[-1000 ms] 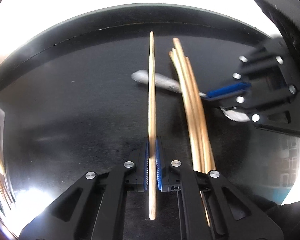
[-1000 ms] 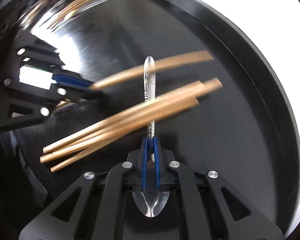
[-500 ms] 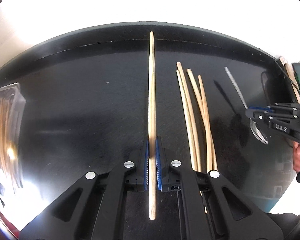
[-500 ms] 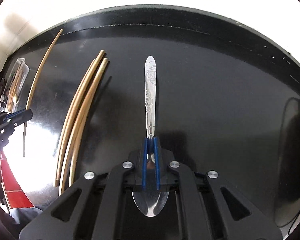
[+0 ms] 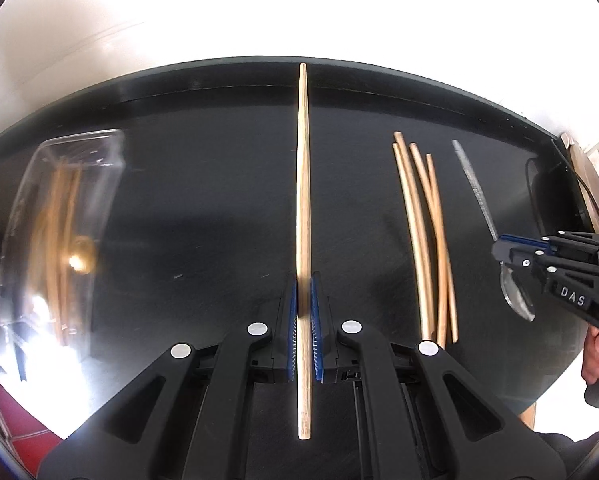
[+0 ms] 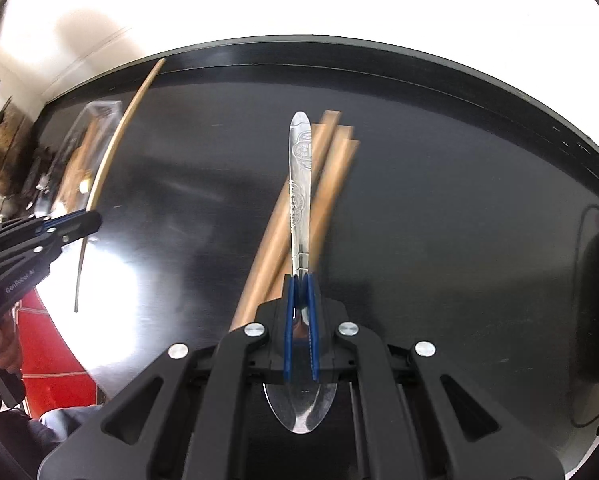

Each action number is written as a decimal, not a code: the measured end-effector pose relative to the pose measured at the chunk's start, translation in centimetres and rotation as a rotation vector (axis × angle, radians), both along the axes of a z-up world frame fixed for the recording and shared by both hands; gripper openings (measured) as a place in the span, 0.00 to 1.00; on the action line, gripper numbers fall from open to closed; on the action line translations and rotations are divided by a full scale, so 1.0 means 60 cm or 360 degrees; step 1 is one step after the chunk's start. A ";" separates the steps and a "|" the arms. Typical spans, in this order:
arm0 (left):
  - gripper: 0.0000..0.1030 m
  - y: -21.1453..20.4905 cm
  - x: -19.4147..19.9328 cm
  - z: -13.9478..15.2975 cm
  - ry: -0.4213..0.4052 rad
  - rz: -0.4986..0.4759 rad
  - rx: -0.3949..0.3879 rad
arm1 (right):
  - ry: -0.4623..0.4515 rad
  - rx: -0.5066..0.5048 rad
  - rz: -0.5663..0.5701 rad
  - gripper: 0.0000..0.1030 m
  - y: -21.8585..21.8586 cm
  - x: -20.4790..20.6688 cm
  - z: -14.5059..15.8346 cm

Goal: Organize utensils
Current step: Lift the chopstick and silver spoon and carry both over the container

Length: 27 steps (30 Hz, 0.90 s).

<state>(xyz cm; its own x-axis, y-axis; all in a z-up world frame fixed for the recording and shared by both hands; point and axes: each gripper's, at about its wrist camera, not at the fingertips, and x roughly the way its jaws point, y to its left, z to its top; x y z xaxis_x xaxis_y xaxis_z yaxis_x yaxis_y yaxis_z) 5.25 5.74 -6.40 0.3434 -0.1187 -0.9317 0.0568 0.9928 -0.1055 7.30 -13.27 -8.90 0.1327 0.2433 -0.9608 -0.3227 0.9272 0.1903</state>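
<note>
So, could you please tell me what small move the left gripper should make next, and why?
Probably carry the chopstick towards the clear container on the left: the left gripper is shut on it, and that container already holds similar wooden sticks.

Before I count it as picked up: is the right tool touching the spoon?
Touching. The right wrist view shows the right tool shut, both blue pads pressed on the spoon at its neck.

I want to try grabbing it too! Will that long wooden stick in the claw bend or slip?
The long wooden chopstick probably stays stiff: it juts straight from the left claw. It looks thin and light. Being smooth and tapered, it might slide or pivot between the pads.
</note>
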 end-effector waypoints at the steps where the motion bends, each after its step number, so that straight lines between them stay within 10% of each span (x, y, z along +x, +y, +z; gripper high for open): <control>1: 0.06 0.012 -0.002 0.005 -0.0003 0.0007 0.0003 | 0.0001 0.0015 0.0014 0.07 0.019 -0.004 0.007; 27: 0.06 0.423 -0.074 0.025 0.0022 0.0366 -0.0023 | 0.0092 0.0263 0.0416 0.07 0.542 -0.019 0.052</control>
<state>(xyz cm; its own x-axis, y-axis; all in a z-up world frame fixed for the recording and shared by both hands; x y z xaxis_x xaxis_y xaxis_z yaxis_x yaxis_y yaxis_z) 0.83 31.15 -4.88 0.3502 -0.0519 -0.9352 -0.1721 0.9779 -0.1187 6.13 19.22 -5.81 -0.0088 0.4152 -0.9097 -0.5303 0.7693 0.3563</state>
